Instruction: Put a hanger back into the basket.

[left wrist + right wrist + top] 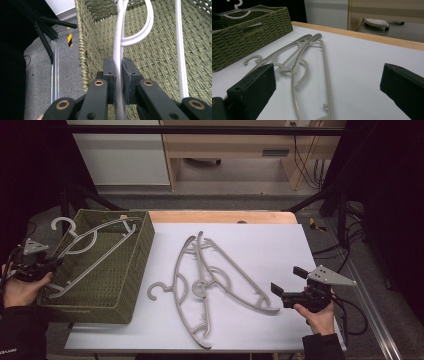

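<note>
While the grey hanger [117, 42] is being clamped between the shut jaws of the left gripper [118, 75], it is being held across the woven basket [137, 265], its hook [62, 224] jutting past the basket's left rim; the right gripper [327, 82], jaws wide and empty, is being held right of the basket, near two loose hangers [210, 280]; release is best delayed until the frame is being lowered flat inside the basket walls.
</note>
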Tool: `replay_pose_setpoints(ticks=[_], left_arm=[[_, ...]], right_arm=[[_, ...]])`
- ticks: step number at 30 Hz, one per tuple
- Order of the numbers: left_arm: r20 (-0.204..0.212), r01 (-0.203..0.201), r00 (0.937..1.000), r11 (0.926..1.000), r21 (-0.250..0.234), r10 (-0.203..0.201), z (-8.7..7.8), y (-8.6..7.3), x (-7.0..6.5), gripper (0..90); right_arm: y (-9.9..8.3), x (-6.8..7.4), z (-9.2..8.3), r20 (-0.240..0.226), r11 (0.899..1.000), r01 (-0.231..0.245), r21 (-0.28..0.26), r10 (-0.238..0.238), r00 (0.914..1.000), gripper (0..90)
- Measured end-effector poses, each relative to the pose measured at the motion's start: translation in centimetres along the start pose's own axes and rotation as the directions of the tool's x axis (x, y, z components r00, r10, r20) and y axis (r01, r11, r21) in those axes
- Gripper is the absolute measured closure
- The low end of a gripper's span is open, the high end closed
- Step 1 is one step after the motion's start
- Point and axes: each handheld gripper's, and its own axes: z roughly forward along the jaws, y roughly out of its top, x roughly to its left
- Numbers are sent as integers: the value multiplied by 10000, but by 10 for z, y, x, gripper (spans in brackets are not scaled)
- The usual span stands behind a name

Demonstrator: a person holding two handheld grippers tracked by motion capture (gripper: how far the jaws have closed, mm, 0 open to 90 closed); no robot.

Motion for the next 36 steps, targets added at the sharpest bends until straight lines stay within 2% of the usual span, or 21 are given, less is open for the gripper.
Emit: replay_pose_setpoints(ticks=[5, 8, 10, 13, 17, 21, 23, 25, 28, 32, 34, 36], left_arm=[[143, -97, 9999, 9992, 380, 91, 8, -1, -6, 821], [1, -350, 9994, 9962, 793, 351, 11, 1, -8, 815], [-109, -321, 9994, 9958, 860, 331, 11, 1, -8, 799], [-53, 182, 9998, 9989, 424, -180, 6, -1, -3, 782], [215, 513, 9984, 9983, 265, -519, -3, 1, -1, 717], [482, 798, 9958, 9960, -404, -779, -15, 6, -4, 658], [497, 975, 9943, 9926, -718, -941, -22, 10, -8, 612], [855, 1175, 9905, 9858, -1200, -1076, -28, 13, -14, 561], [1139, 1241, 9879, 9763, -1775, -1049, -38, 17, -26, 479], [1492, 1474, 9825, 9551, -2568, -1115, -47, 20, -44, 363], [1719, 1510, 9794, 9490, -2767, -1057, -51, 22, -53, 296], [1986, 1590, 9747, 9421, -2954, -1022, -55, 24, -63, 268]], right_arm=[[0, 1, 1, -24, 10000, 12, 30, -12, 10000, 5], [-1, 1, 1, -17, 10000, 33, 42, -33, 10000, 5], [0, 1, 1, -49, 10000, 16, 35, -16, 10000, 5], [0, 1, 1, -39, 10000, 30, 5, -30, 10000, 5], [0, 1, 1, -35, 10000, 24, 8, -24, 10000, 5], [0, 2, 2, -21, 10000, 34, 68, -34, 10000, 5], [0, 2, 2, -15, 10000, 33, 66, -33, 10000, 5], [0, 2, 1, -45, 10000, 29, 64, -28, 10000, 5], [0, 2, 0, -26, 10000, 34, 22, -34, 10000, 5], [0, 1, 0, -27, 10000, 73, 15, -73, 10000, 5], [0, 2, 1, -17, 10000, 59, 30, -59, 10000, 5], [0, 2, 1, -41, 10000, 70, 55, -70, 10000, 5]])
